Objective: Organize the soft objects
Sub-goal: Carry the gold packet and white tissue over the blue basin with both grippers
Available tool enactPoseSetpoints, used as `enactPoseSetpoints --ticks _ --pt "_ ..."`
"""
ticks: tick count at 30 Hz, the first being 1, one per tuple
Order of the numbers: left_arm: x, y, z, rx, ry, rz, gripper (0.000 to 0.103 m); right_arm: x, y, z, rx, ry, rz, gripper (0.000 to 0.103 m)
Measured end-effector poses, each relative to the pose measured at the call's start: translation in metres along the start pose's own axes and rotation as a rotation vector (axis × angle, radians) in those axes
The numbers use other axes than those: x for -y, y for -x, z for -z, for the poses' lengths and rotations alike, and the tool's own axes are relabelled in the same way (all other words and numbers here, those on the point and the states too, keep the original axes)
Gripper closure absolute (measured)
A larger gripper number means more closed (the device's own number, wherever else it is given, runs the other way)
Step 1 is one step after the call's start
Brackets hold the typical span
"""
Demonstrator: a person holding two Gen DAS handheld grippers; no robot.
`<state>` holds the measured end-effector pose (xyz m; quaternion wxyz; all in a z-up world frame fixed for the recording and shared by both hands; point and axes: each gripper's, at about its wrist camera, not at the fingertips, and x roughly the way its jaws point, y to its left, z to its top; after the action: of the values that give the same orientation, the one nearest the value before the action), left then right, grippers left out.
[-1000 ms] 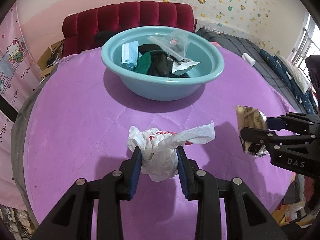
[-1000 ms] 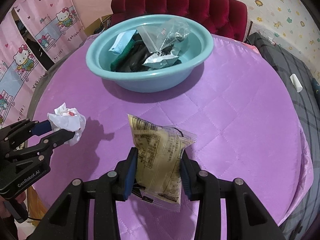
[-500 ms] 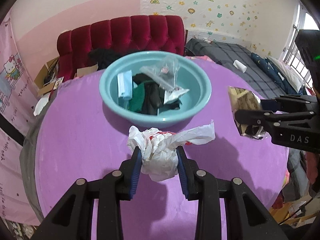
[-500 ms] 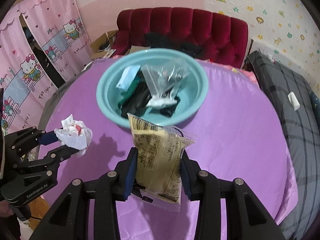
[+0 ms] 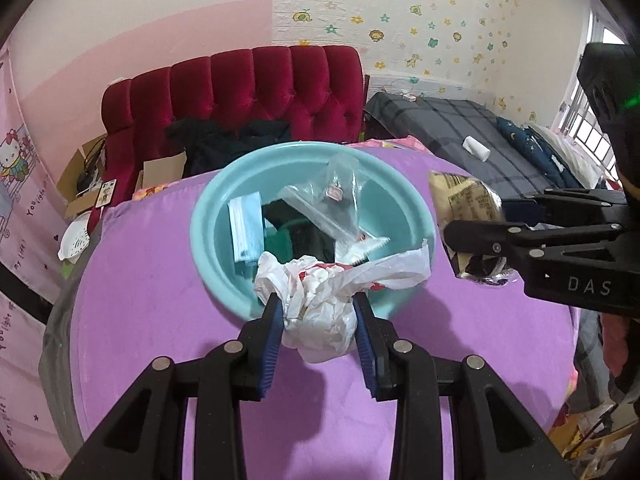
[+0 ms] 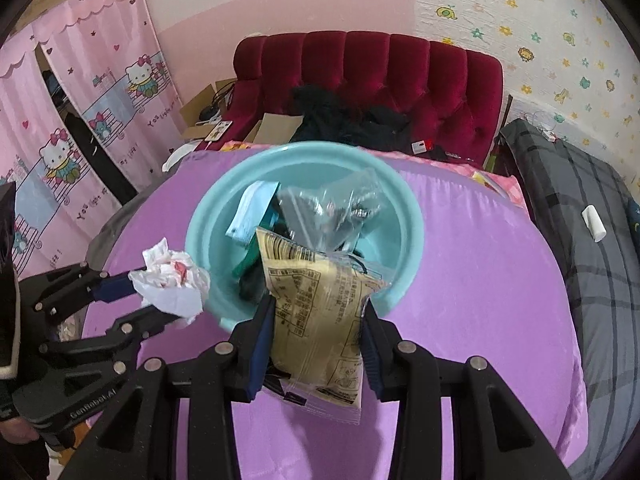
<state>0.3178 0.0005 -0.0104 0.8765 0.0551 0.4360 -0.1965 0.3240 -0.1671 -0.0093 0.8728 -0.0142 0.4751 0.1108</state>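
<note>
A crumpled white plastic bag (image 5: 320,312) with red print is pinched in my left gripper (image 5: 318,310), which is shut on it above the near rim of the teal basin (image 5: 408,208). My right gripper (image 6: 318,314) is shut on a yellowish printed packet (image 6: 316,312), held upright just in front of the basin (image 6: 404,208). The basin holds a clear zip bag (image 5: 332,208), a light blue pack (image 5: 246,232) and dark and green cloth. Each gripper shows in the other's view: the right gripper (image 5: 472,232) at the right, the left gripper (image 6: 144,296) at the left.
The basin stands on a round table under a purple quilted cover (image 5: 140,300). Behind it is a red tufted sofa (image 5: 248,92) with dark clothes and boxes. A grey bed (image 6: 580,200) lies to the right, pink curtains (image 6: 80,120) to the left.
Both grippers have risen and moved toward the basin with their loads still held. The bag and the packet now hang over the basin's near rim instead of over the purple cover.
</note>
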Motion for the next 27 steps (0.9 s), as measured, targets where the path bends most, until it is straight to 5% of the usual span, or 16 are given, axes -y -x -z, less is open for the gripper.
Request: enactPoseSetpoints --ticks 27 --pt "-0.037 -0.109 -0.047 -0.063 0.02 -0.004 0.065 0.027 -0.127 -0.058 -0.086 -0.074 0.042 0.061"
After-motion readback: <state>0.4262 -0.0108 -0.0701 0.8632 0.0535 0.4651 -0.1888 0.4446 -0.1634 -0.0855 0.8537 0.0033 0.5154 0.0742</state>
